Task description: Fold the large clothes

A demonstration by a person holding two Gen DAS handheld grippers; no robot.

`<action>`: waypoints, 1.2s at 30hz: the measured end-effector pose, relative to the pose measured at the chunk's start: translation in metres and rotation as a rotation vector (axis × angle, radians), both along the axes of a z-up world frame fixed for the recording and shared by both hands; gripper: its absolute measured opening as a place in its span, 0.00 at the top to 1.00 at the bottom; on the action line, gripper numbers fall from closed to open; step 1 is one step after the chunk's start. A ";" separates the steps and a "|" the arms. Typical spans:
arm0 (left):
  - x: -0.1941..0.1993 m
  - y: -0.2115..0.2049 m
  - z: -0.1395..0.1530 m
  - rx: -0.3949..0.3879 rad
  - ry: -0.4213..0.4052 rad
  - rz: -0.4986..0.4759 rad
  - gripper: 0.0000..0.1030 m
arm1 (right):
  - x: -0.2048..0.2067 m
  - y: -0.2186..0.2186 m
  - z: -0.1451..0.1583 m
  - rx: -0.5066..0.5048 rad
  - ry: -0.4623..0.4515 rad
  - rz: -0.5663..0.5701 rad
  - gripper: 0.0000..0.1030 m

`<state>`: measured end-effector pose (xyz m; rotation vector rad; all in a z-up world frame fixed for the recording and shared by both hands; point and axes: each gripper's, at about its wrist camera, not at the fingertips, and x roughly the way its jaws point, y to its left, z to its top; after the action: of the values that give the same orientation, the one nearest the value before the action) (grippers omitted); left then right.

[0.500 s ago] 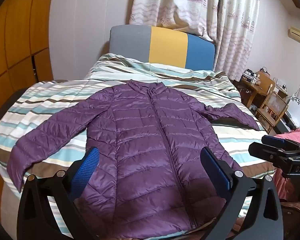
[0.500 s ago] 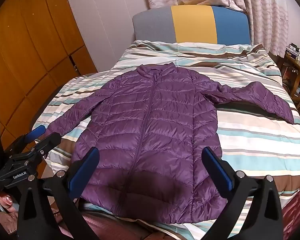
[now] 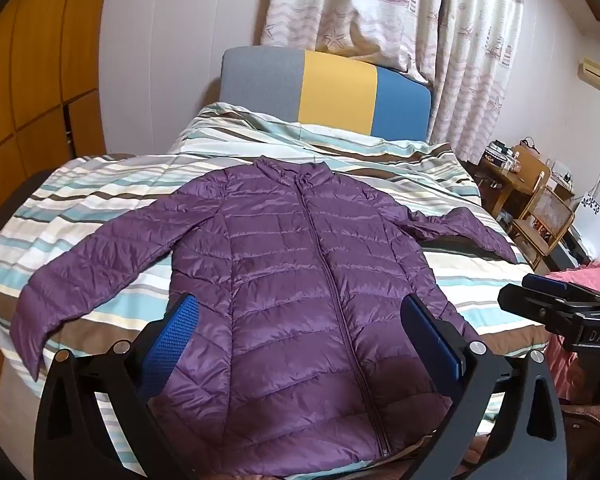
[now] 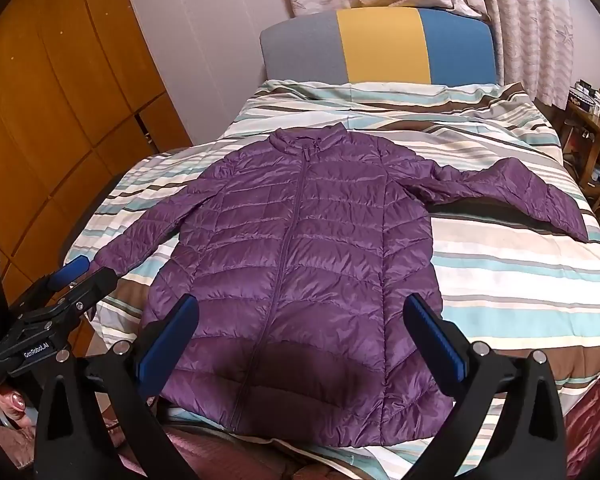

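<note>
A purple quilted puffer jacket lies flat and zipped on a striped bed, front up, collar toward the headboard, both sleeves spread out to the sides. My left gripper hovers above the hem, wide open, nothing between its blue pads. My right gripper also hangs over the hem, wide open and empty. Each gripper shows in the other's view: the right one at the right edge, the left one near the left sleeve's cuff.
The striped duvet covers the bed, with a grey, yellow and blue headboard at the far end. Wooden wardrobe doors stand along the left. A wooden desk and chair crowd the right side. Curtains hang behind.
</note>
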<state>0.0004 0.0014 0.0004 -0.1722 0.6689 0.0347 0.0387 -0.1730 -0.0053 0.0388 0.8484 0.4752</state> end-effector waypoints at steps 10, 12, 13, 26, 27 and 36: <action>0.001 0.001 0.000 -0.007 0.004 0.005 0.03 | -0.001 -0.004 0.000 0.005 0.002 -0.009 0.02; 0.001 0.001 -0.001 -0.007 0.005 0.005 0.03 | -0.001 -0.004 0.000 0.004 0.003 -0.010 0.02; 0.001 0.001 -0.001 -0.008 0.005 0.005 0.03 | -0.001 -0.004 0.000 0.004 0.003 -0.012 0.02; -0.001 0.001 0.000 -0.012 0.007 0.005 0.03 | -0.001 -0.004 -0.002 0.003 0.009 -0.013 0.02; -0.001 0.001 -0.001 -0.012 0.008 0.005 0.03 | -0.001 -0.004 -0.003 0.001 0.009 -0.014 0.02; -0.001 0.001 -0.001 -0.013 0.011 0.005 0.03 | 0.001 -0.004 -0.003 0.000 0.014 -0.010 0.02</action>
<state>-0.0010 0.0022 -0.0004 -0.1867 0.6801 0.0359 0.0392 -0.1766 -0.0086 0.0465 0.8611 0.4657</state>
